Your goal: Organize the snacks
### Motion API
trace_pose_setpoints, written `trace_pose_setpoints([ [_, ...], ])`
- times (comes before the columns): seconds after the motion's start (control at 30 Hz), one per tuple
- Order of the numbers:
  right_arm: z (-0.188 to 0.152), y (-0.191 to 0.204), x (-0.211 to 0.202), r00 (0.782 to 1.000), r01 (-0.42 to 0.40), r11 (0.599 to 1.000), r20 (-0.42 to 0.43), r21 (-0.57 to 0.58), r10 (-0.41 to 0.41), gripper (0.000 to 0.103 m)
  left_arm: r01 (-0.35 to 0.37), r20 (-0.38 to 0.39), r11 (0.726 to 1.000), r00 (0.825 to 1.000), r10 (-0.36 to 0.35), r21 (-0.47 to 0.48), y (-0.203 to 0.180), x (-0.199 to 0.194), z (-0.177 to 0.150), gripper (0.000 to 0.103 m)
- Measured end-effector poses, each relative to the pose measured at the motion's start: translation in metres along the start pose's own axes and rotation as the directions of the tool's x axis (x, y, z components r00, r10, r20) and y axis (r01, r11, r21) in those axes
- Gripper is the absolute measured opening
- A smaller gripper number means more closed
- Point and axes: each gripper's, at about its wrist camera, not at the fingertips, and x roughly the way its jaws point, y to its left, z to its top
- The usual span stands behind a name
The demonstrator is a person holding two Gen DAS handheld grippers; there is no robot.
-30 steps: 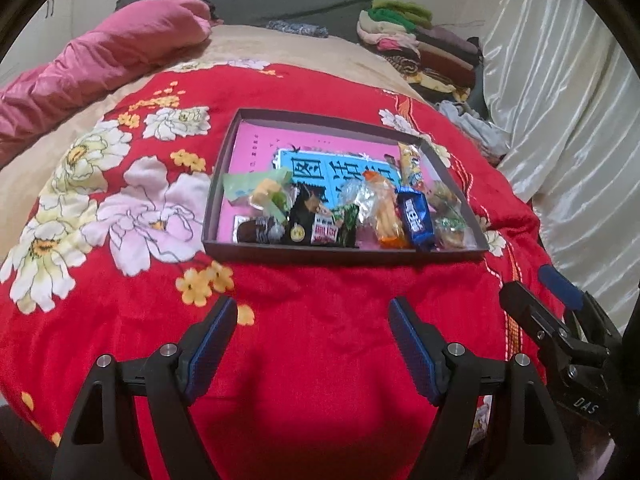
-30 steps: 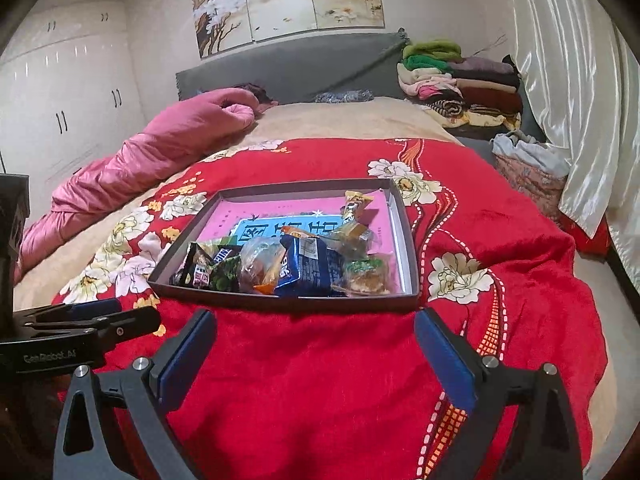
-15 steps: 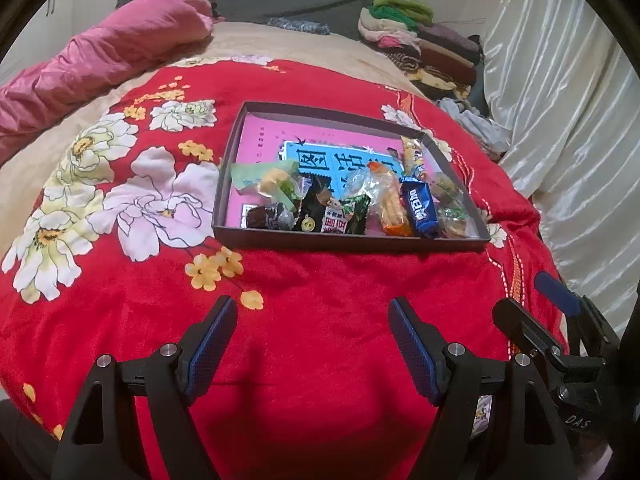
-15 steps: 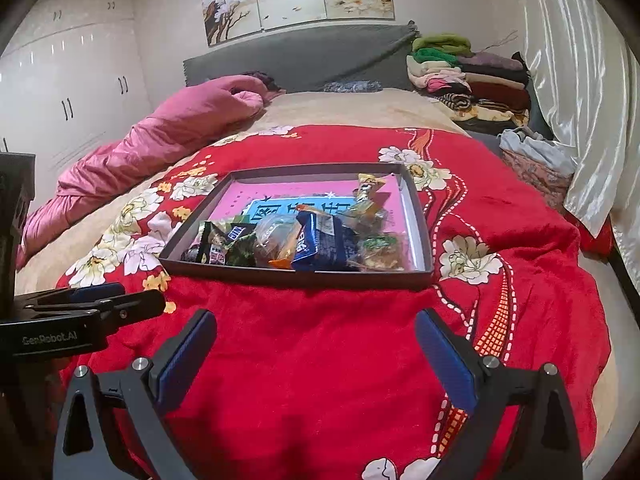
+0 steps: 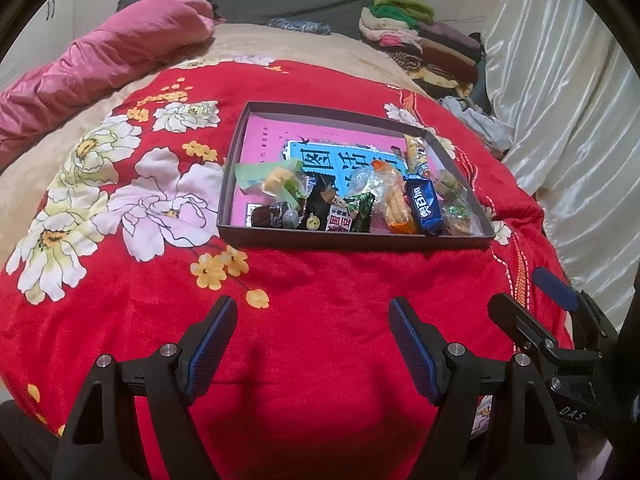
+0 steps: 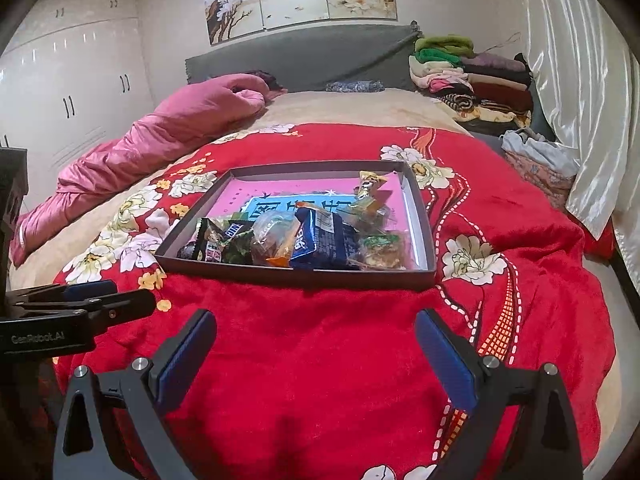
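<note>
A shallow dark box [image 5: 352,242] [image 6: 296,276] with a pink and blue printed floor lies on the red flowered blanket [image 5: 304,280] [image 6: 320,344]. Several wrapped snacks sit in a row along its near wall, among them a blue packet [image 5: 423,205] [image 6: 320,240], an orange one [image 5: 394,204] and a black one [image 5: 320,206]. My left gripper [image 5: 312,344] hangs open over bare blanket, short of the box. My right gripper [image 6: 316,356] is open too, also short of the box, with nothing between its fingers. Each gripper shows at the edge of the other's view.
A pink quilt [image 6: 168,132] lies along the bed's left side. Folded clothes [image 6: 472,76] are stacked at the far right by the grey headboard [image 6: 304,60]. A shiny white curtain [image 6: 576,92] hangs on the right. White wardrobes [image 6: 76,80] stand at the left.
In both views the box sits a little farther off and higher in frame than a second ago. Both grippers stay open and hold nothing.
</note>
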Motion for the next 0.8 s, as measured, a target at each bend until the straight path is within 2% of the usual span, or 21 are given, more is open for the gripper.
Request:
trace_pose_setpoints([
  [0.8, 0.0012, -0.0013, 0.0033, 1.0, 0.014, 1.0, 0.0, -0.005, -0.014, 0.1, -0.03, 0.0, 1.0, 1.0, 0.03, 0.001, -0.0002, -0.0006, -0.0007, 0.079],
])
